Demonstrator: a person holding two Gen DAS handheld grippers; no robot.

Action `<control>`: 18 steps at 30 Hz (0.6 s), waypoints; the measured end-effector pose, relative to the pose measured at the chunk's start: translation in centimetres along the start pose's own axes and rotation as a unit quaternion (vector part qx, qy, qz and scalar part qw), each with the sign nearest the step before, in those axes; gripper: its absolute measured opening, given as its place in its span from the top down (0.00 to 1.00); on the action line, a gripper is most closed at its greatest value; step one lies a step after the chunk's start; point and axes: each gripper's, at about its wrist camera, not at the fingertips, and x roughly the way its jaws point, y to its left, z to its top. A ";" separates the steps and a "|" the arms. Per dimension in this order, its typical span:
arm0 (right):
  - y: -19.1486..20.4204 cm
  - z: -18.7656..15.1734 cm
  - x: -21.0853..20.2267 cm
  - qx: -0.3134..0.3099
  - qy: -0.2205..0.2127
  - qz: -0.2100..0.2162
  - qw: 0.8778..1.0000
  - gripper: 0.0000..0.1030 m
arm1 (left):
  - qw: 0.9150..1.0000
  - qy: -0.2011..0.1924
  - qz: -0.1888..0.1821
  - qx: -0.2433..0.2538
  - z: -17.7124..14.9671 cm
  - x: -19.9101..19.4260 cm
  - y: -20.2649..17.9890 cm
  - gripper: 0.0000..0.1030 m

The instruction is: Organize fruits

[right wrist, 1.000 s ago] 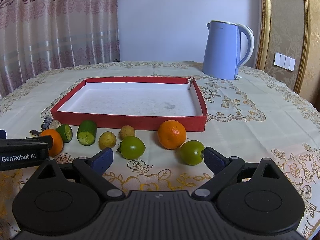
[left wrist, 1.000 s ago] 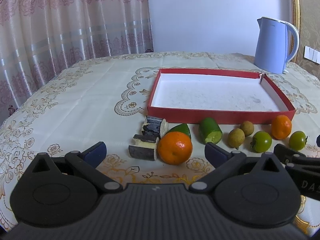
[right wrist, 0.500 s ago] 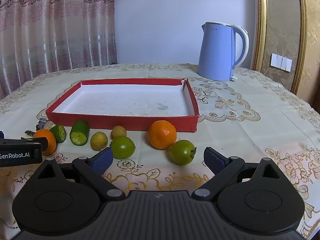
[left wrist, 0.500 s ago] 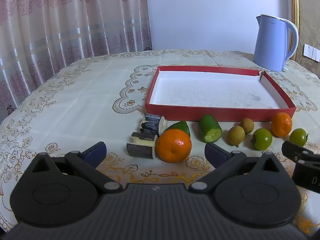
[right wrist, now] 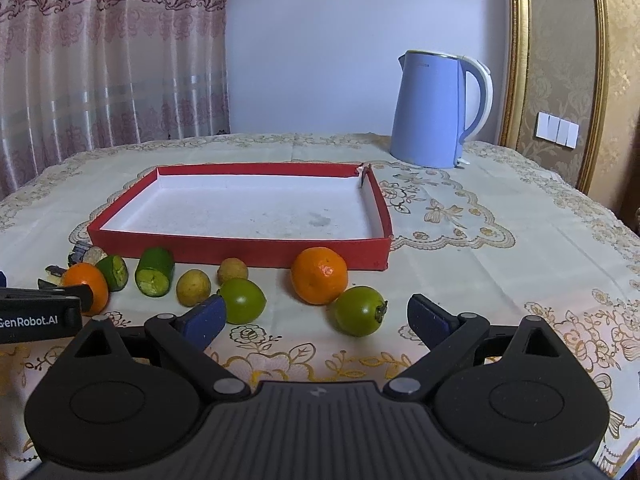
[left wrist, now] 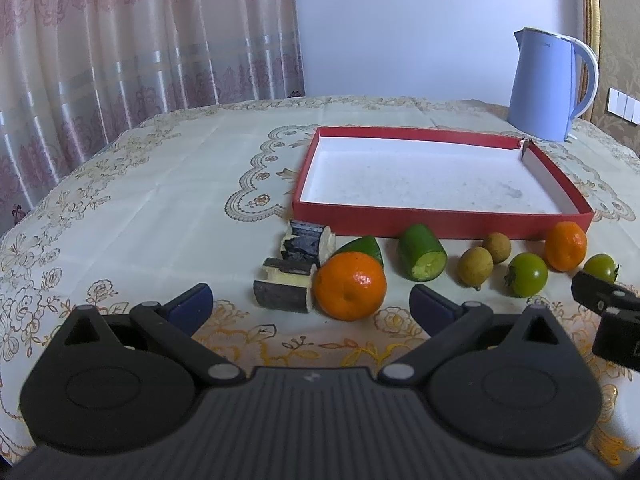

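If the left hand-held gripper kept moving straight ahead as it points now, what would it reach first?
Most likely the orange, which sits just ahead between the open fingers of the left hand-held gripper; the dark cut piece beside it is close, so depth is uncertain.

Black ribbed tool (right wrist: 314,318) with blue pads (right wrist: 204,320), seemingly silver pivots.

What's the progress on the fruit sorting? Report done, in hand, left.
Done: nothing; the red tray holds no fruit. In hand: nothing; the left gripper and right gripper are both open. Left: everything, including both oranges, which sit on the tablecloth in front of the tray.
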 end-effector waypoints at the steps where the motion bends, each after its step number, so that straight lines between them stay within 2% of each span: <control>1: 0.0 0.0 0.0 0.000 0.000 -0.001 1.000 0.05 | 1.000 0.001 -0.001 0.000 -0.1 0.1 0.0 0.00; 8: -1.9 -1.0 -1.1 -0.015 -0.007 0.002 1.000 0.05 | 1.000 0.009 -0.018 0.016 -1.1 0.6 -0.7 0.00; 14: -5.0 -1.6 -1.4 0.030 0.004 0.029 0.999 0.05 | 0.999 0.015 -0.035 0.012 -1.9 1.0 -0.3 0.00; 18: -5.0 -1.6 -0.9 0.020 -0.002 0.023 1.000 0.05 | 0.999 0.007 -0.044 0.014 -2.1 0.9 0.0 0.00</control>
